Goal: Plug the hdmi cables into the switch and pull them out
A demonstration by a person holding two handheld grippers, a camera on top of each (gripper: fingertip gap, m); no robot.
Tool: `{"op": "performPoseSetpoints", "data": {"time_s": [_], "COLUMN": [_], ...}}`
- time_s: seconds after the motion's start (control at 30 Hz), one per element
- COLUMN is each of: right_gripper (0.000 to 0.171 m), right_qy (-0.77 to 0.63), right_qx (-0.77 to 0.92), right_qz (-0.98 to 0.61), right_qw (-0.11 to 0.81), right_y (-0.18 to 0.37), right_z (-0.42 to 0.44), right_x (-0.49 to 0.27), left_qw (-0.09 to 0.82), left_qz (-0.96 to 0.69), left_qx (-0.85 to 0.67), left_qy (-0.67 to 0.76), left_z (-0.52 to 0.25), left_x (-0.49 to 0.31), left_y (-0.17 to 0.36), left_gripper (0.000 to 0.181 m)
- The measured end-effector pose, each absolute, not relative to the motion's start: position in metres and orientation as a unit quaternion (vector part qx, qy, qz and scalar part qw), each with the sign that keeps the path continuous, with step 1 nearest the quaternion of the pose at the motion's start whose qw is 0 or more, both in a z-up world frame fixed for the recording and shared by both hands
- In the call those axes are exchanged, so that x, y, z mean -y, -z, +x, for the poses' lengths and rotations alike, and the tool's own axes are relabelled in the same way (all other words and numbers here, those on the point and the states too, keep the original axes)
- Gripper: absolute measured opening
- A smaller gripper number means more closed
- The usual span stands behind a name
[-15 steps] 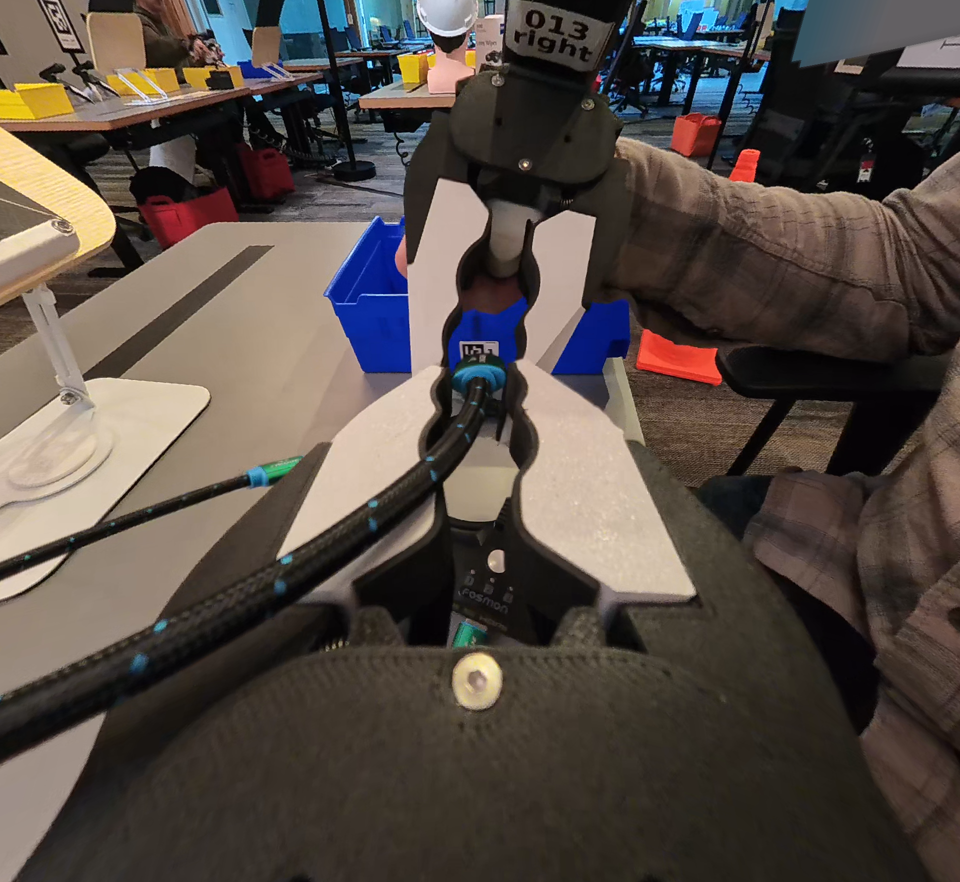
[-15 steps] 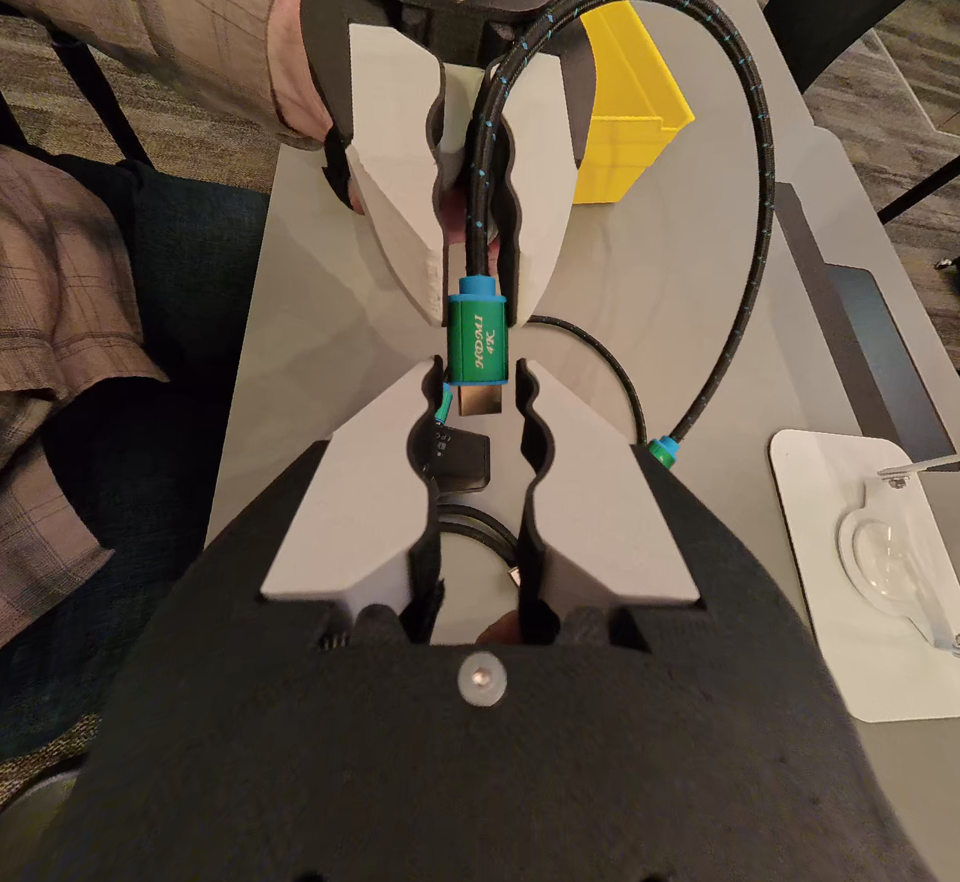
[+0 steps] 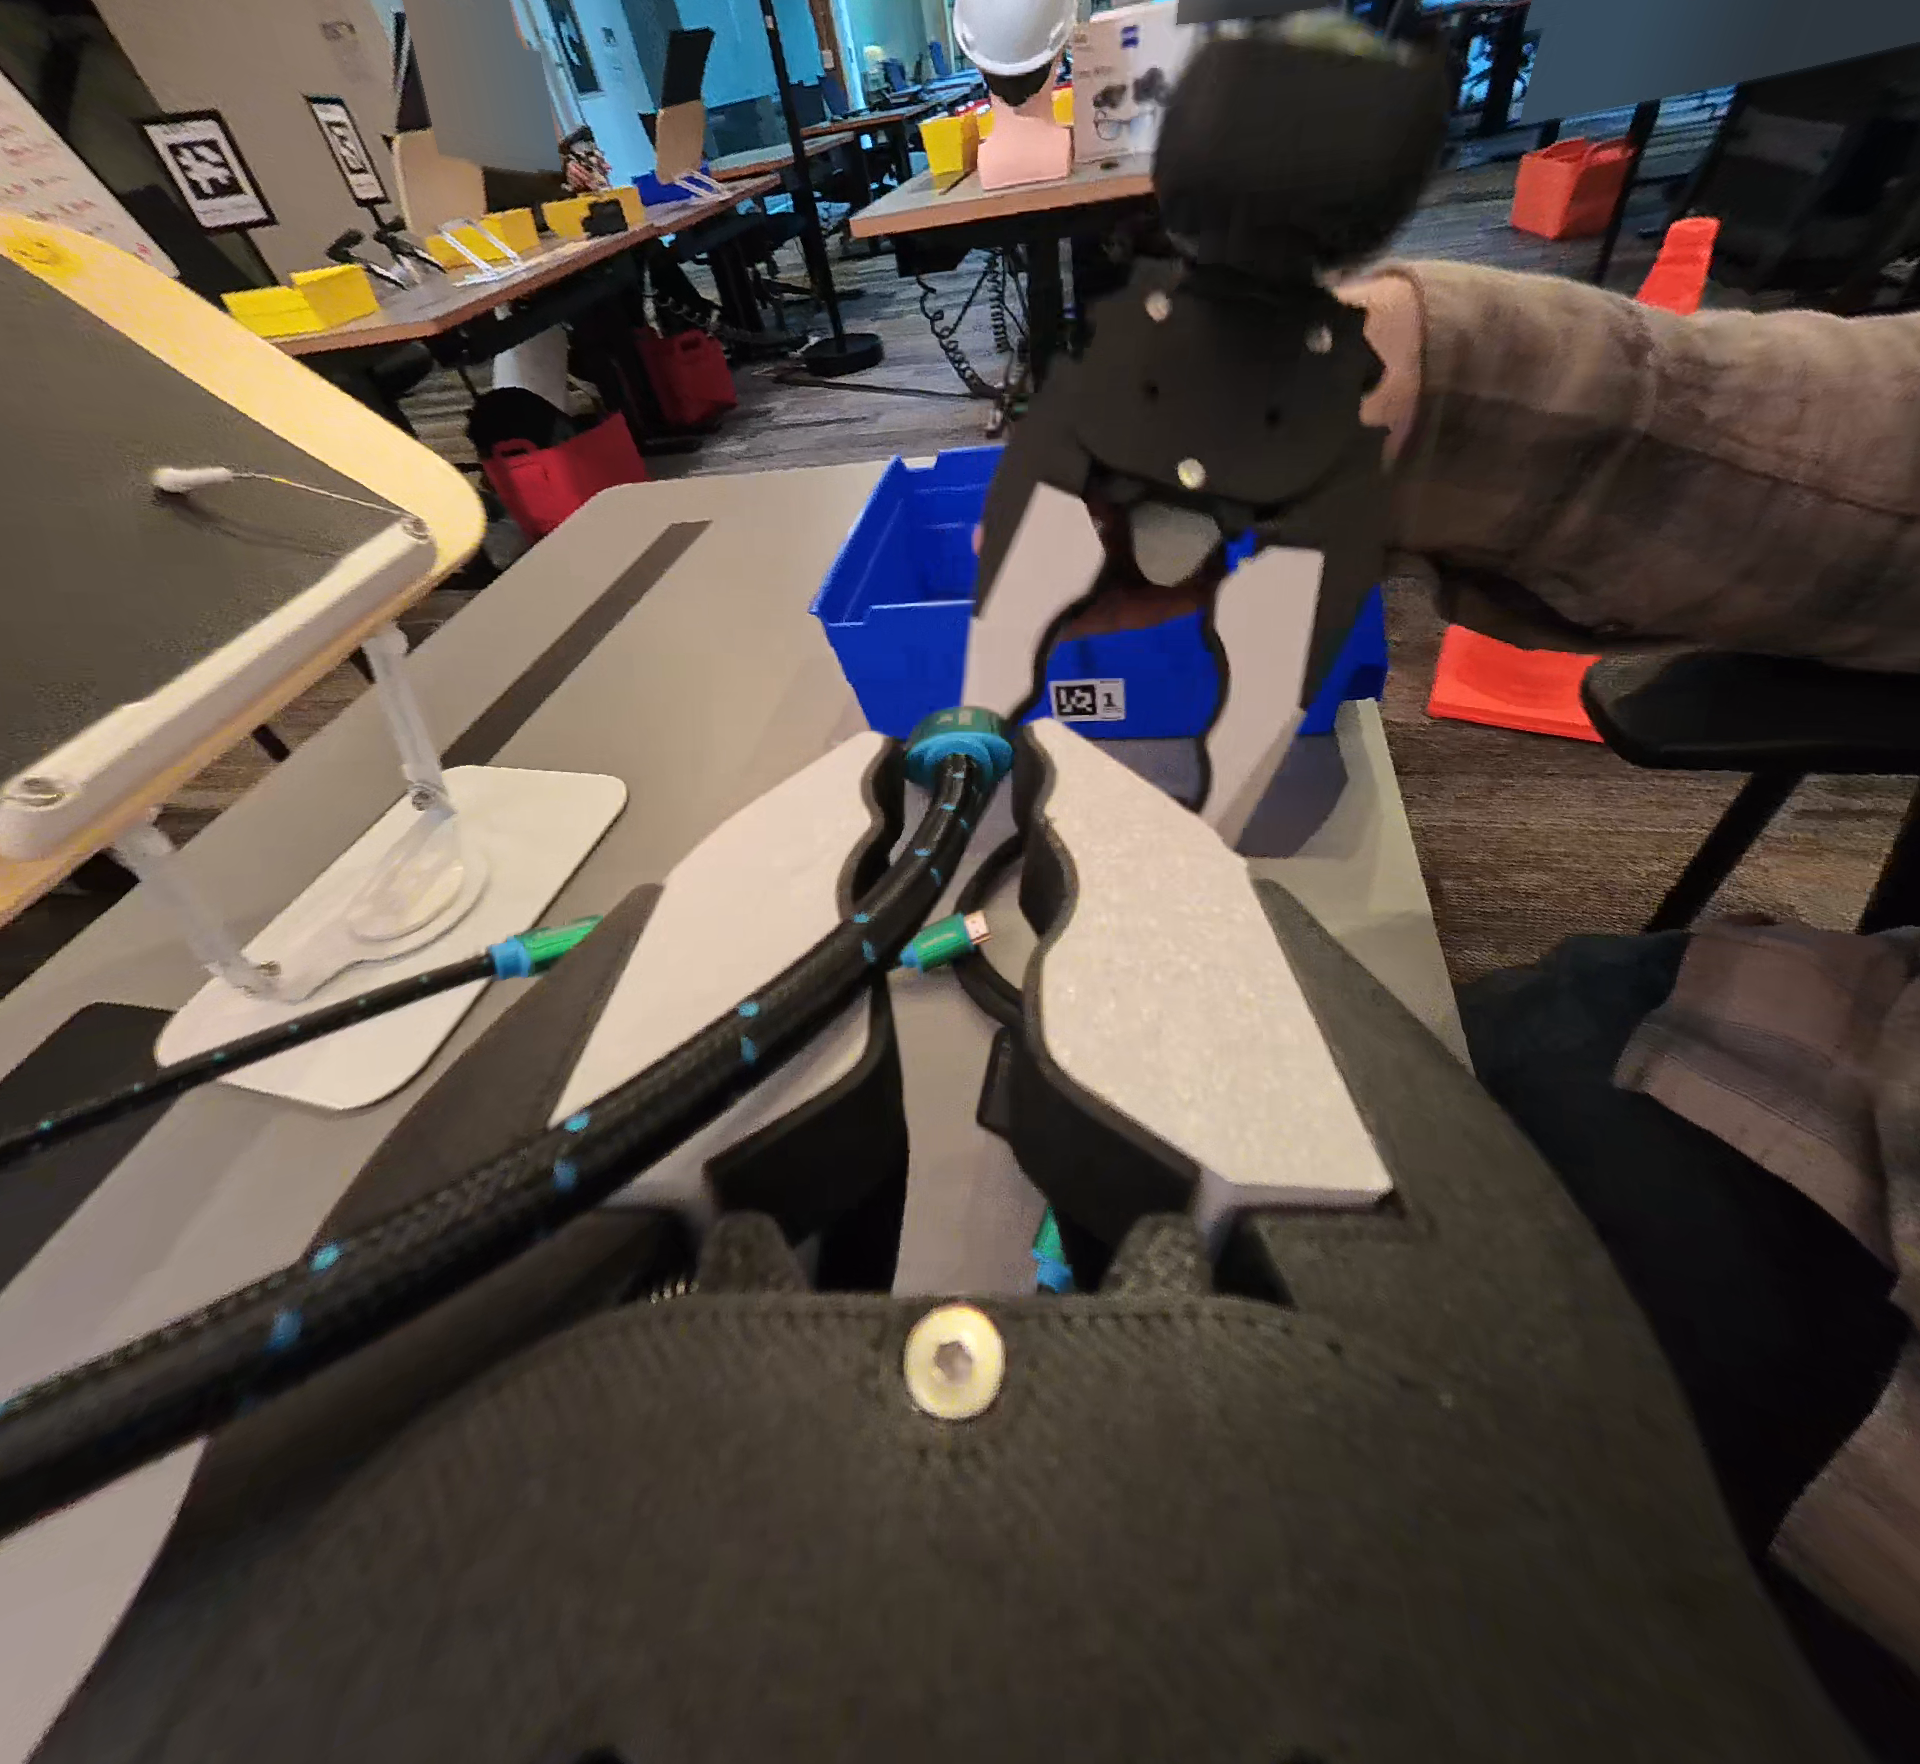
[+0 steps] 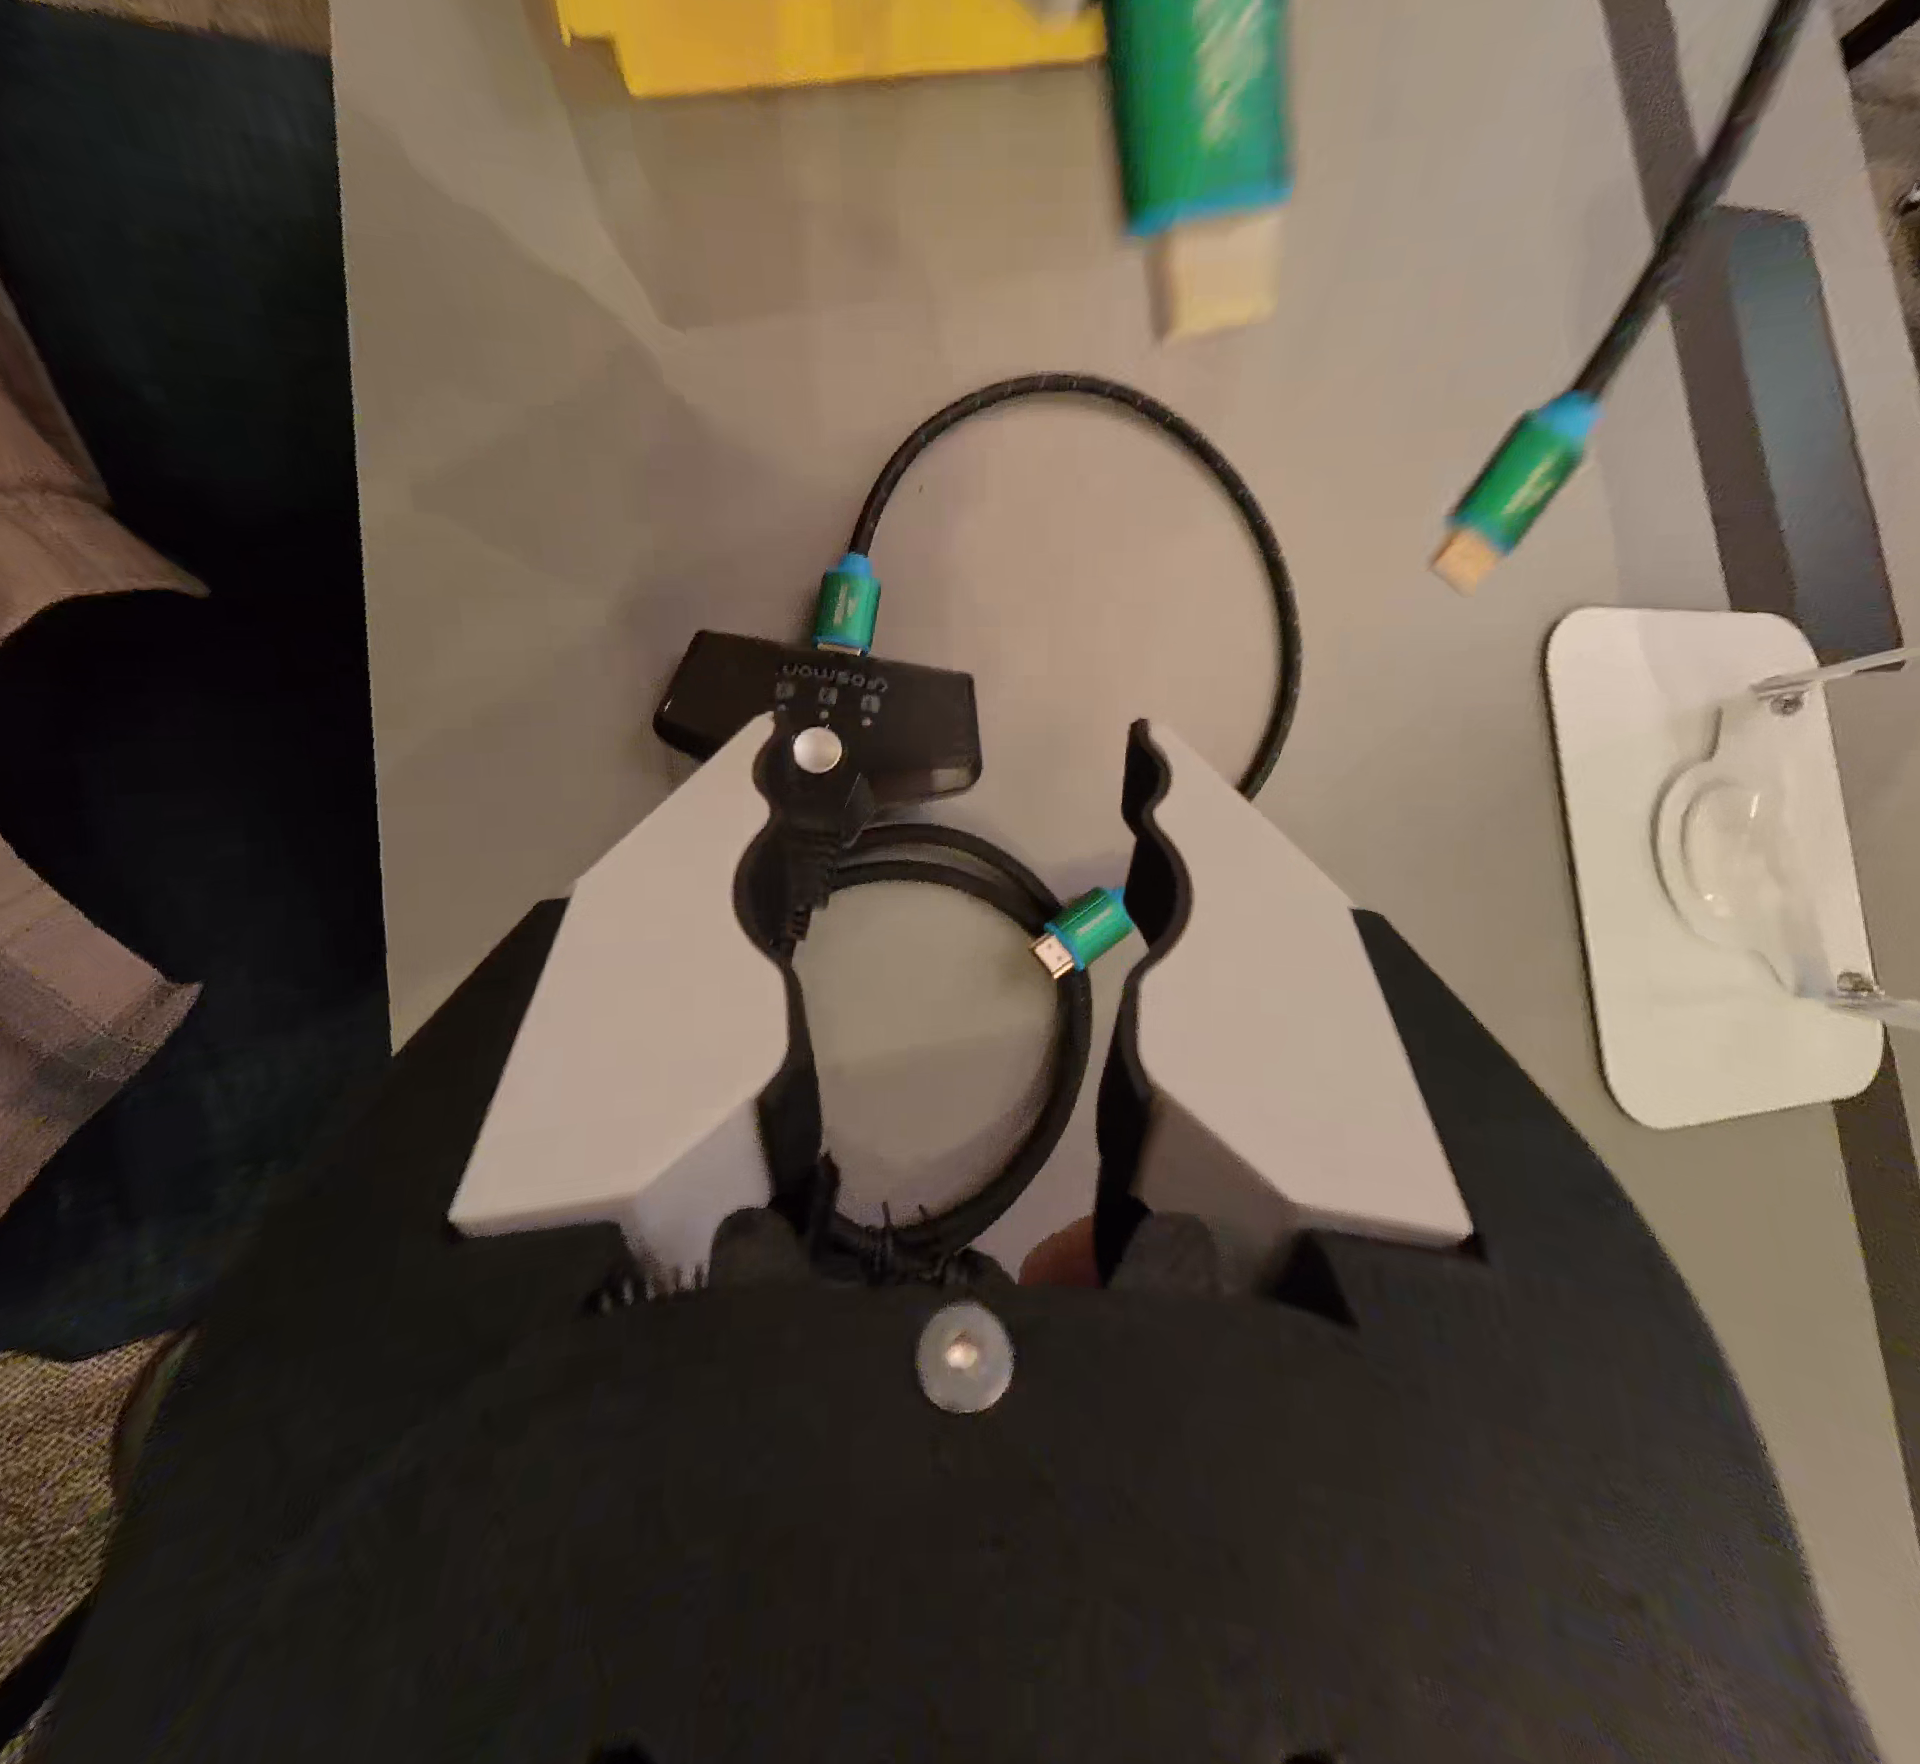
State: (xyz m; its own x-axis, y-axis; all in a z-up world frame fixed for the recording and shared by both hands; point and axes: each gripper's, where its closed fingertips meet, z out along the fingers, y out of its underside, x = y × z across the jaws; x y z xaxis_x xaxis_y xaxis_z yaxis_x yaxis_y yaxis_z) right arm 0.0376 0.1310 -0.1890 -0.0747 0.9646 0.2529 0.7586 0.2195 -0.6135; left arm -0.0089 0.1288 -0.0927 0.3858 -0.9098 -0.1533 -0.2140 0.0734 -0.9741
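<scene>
Green HDMI plug (image 4: 1195,41) clenched in the left tongs (image 3: 951,753); right tongs (image 4: 951,748) spread, empty, above the black switch (image 4: 914,706); next, seating it alongside the plugged cable (image 4: 847,608).

The right tongs (image 4: 940,758) have opened and drawn back from the held plug (image 4: 1195,52).

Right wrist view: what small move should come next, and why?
Probably lower the open right gripper onto the switch to steady it: the left gripper holds a plug in the air, apart from the switch.
</scene>
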Motion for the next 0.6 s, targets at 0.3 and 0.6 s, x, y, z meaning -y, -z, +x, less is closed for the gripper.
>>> {"op": "performPoseSetpoints", "data": {"time_s": [0.3, 0.6], "right_gripper": [0.048, 0.021], "right_qy": [-0.055, -0.108], "right_qx": [0.709, 0.674], "right_qz": [-0.655, -0.673], "right_qw": [0.255, 0.284], "right_y": [0.287, 0.302], "right_z": [0.062, 0.049], "right_x": [-0.112, -0.118], "left_qw": [0.586, 0.589], "left_qz": [-0.603, -0.591], "left_qx": [-0.447, -0.457], "left_qy": [0.304, 0.307], "left_z": [-0.032, -0.027], "left_x": [-0.133, -0.131], "left_y": [0.080, 0.075], "left_gripper": [0.019, 0.019]}}
